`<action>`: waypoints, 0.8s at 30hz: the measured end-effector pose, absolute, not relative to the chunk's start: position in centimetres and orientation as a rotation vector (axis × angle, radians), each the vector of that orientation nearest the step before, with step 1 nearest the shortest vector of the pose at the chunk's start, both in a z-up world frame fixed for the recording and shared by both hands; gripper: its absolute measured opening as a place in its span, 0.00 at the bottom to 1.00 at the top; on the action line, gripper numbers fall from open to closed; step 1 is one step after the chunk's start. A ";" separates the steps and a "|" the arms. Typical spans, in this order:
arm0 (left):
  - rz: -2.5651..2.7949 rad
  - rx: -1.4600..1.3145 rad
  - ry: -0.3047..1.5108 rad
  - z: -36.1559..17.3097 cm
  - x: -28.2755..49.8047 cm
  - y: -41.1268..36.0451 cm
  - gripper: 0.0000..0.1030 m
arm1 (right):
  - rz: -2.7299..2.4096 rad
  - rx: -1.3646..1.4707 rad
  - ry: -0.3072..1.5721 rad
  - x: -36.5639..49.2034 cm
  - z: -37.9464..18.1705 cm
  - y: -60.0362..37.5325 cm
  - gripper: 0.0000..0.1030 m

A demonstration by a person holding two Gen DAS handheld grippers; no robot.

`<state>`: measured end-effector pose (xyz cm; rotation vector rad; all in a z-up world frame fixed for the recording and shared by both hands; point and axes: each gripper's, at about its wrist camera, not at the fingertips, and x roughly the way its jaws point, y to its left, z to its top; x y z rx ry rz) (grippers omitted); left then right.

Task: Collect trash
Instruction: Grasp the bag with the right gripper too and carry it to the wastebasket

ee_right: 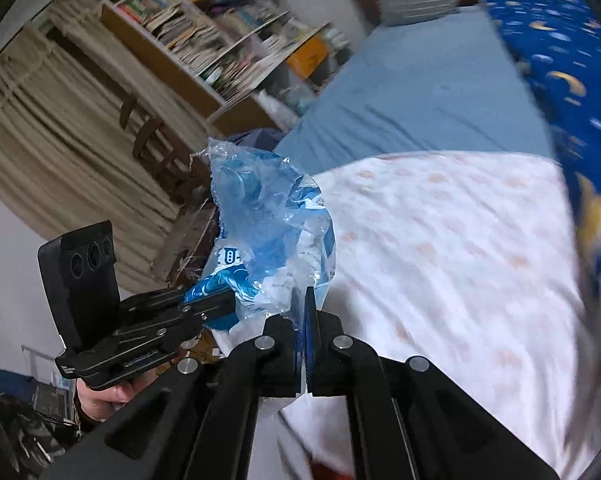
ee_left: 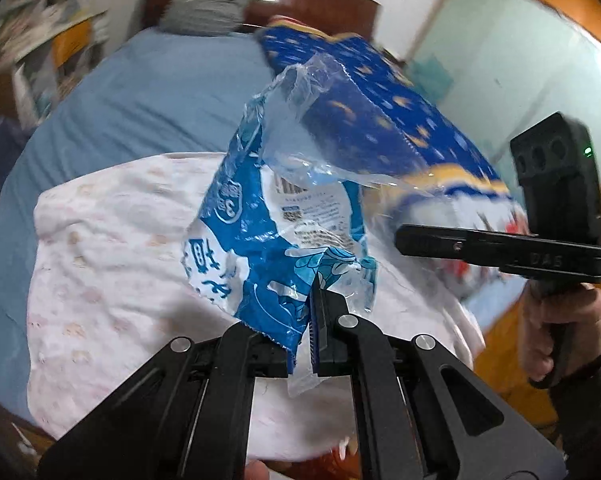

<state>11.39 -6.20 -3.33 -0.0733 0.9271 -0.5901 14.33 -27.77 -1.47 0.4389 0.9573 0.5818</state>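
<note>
Blue-and-white plastic wrapper (ee_left: 272, 240), torn and crumpled, partly clear film, printed with a barcode label: held up in the air above the bed, clamped at its lower edge between the closed fingers of the left gripper (ee_left: 314, 300). Same wrapper (ee_right: 268, 236) in the right wrist view, seen from its other side, with the left gripper (ee_right: 220, 300) gripping it from the left. Right gripper (ee_right: 306, 312): fingers pressed together with a fold of the clear film caught between them at the wrapper's lower right edge. From the left wrist view, the right gripper (ee_left: 420, 240) appears side-on to the right of the wrapper; its finger gap cannot be read there. Beneath the wrapper: white blanket (ee_left: 112, 248) with a faint pink pattern, lying on a pale blue bedsheet (ee_left: 140, 92). Blue quilt (ee_left: 388, 120) with yellow moons behind. Bookshelf (ee_right: 220, 40) and beige curtain (ee_right: 60, 128) beyond the bed.
</note>
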 end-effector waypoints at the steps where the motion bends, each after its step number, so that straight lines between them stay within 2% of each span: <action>1: -0.616 -0.047 0.929 -3.0 9.8 -7.9 0.05 | 0.565 0.442 0.951 12.6 -1.2 -28.9 0.02; 13: -0.819 0.147 0.987 -3.7 -2.0 -21.2 0.05 | 0.276 0.567 0.915 -11.1 -1.1 -42.5 0.02; 16: -0.866 0.207 1.016 -5.0 -4.3 -24.2 0.05 | 0.203 0.622 0.922 -16.3 -2.9 -45.7 0.02; 24: -0.918 0.461 1.096 -11.2 -10.2 -29.8 0.05 | 0.099 0.727 1.032 -22.5 -10.4 -49.6 0.02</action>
